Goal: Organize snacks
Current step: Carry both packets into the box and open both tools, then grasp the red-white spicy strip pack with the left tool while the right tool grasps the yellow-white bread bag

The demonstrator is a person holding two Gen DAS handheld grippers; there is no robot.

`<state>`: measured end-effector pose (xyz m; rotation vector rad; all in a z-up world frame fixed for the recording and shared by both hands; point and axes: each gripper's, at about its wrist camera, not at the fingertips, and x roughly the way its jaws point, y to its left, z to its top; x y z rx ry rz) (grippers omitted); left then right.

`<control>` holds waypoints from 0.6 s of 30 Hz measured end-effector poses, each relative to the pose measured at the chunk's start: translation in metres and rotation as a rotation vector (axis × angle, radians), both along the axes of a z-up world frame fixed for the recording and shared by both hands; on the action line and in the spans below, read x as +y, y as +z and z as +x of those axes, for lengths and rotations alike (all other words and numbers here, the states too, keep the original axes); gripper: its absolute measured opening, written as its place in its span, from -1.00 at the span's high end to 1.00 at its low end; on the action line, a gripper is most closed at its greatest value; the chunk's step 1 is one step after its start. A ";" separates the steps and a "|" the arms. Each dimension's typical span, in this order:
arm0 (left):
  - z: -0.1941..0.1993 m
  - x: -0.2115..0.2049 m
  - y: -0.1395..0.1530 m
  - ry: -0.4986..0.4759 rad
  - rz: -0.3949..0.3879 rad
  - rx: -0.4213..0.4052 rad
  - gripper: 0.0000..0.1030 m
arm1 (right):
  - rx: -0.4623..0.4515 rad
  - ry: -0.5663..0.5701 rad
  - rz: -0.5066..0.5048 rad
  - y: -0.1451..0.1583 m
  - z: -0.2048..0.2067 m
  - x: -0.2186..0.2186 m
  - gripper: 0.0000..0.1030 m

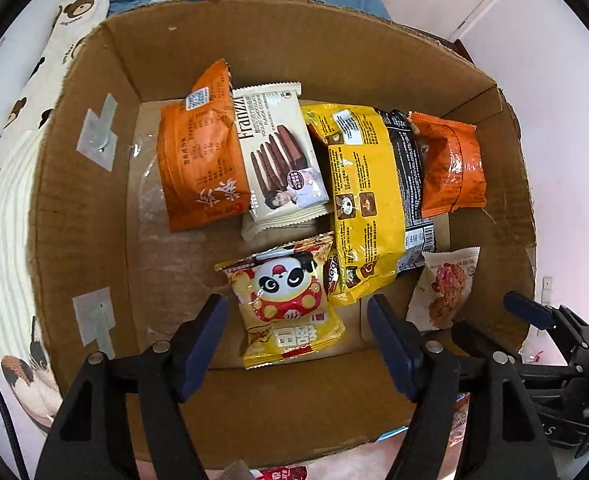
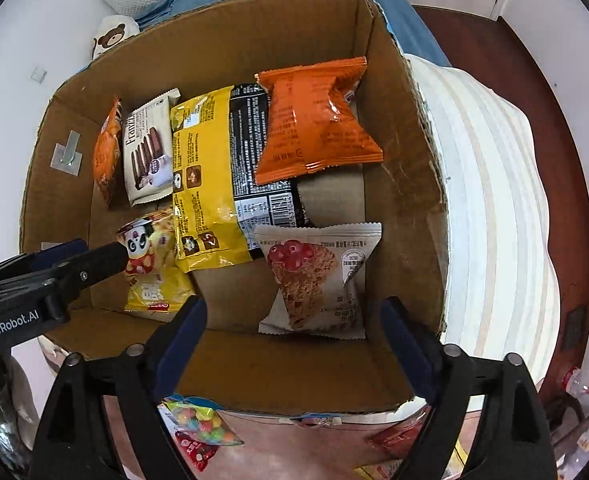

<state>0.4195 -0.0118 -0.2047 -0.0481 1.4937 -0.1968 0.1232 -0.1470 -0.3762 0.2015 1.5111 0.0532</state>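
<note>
Snacks lie in an open cardboard box (image 1: 82, 208): a cream pack (image 1: 282, 152) printed "Franzzi", a yellow panda pack (image 1: 290, 308), a long yellow-and-black bag (image 1: 366, 200), orange packs and a berry-oat triangle pack (image 2: 318, 280). The left gripper (image 1: 298, 344) hangs with its jaws apart around the panda pack, not pressing it. The right gripper (image 2: 294, 344), jaws wide and empty, hovers above the triangle pack; "GenRobot.AI" is printed on the left one.
</note>
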 end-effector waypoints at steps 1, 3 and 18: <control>-0.001 0.001 0.002 0.002 0.000 -0.006 -0.38 | -0.007 0.000 -0.008 0.003 -0.001 0.003 -0.82; -0.007 0.003 0.008 0.007 -0.001 -0.022 -0.38 | -0.022 0.003 -0.027 0.007 0.000 0.007 -0.85; -0.069 0.007 0.096 0.040 0.027 -0.313 -0.38 | -0.246 -0.009 -0.095 0.094 -0.047 0.004 -0.90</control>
